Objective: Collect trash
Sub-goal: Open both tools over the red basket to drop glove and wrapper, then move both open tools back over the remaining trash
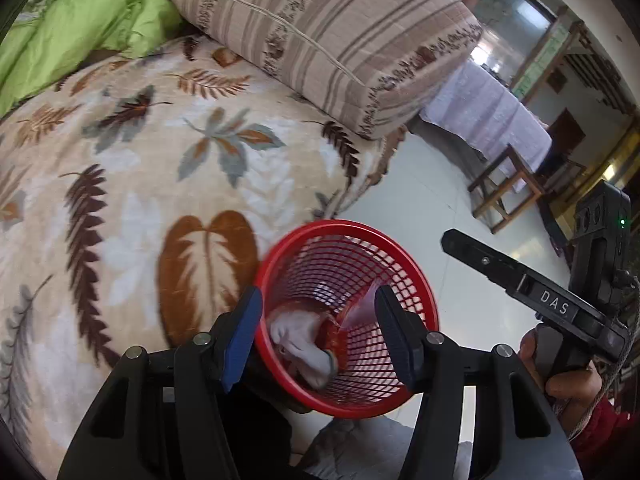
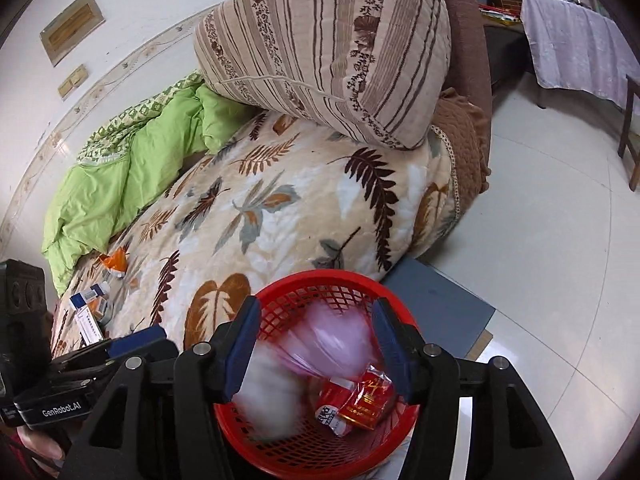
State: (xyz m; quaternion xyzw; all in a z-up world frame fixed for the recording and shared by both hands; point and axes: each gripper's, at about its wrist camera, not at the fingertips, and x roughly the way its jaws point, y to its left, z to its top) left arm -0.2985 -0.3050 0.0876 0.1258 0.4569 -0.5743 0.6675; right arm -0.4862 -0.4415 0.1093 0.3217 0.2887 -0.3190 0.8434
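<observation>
Left claw (image 1: 318, 332): we see its two pads spread wide, pinching nothing; the red mesh basket (image 1: 404, 276) sits right between and below them, tilted, its mouth facing the camera.
Right claw (image 2: 316, 344): spread apart too, gripping nothing; it hangs over the same basket (image 2: 320, 284), and a blurred pink plastic bag (image 2: 332, 340) lies between the pads, above the basket's contents.
Basket contents: in the left wrist view we make out crumpled white paper (image 1: 300, 340) at the bottom; in the right wrist view a white blurred wad (image 2: 268, 396), a red packet (image 2: 366, 400) with gold script we cannot read, and a small white wrapper (image 2: 328, 418) with dark print, illegible.
Basket place: just off the bed's edge, over the pale floor (image 2: 560, 260).
Trash left on the bed (image 2: 280, 208): an orange wrapper (image 2: 114, 262) and small blue-and-white boxes (image 2: 90, 294), well apart from the basket, near the green quilt (image 2: 132, 176).
Writing: "DAS" on the right tool in the left wrist view; "GenRobot.AI" on the left tool in the right wrist view.
Further out: a striped folded quilt (image 2: 332, 48) on the bed.
</observation>
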